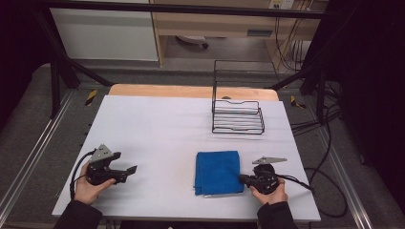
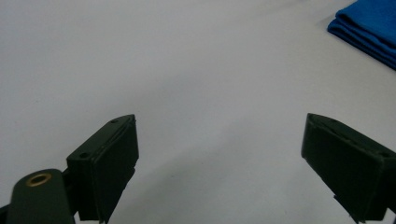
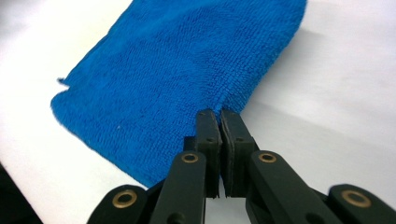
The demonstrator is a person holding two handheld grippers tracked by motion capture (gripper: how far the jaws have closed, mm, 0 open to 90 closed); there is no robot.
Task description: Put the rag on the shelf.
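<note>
bare table (image 1: 157, 129) all round; wire rack (image 1: 237, 116) far right

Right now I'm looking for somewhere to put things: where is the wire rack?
In the high view the wire rack stands at the far right of the white table, beyond the folded blue towel, near the wooden back edge.

High view overhead, facing forward; gripper views low, sharing towel (image 1: 218, 171).
</note>
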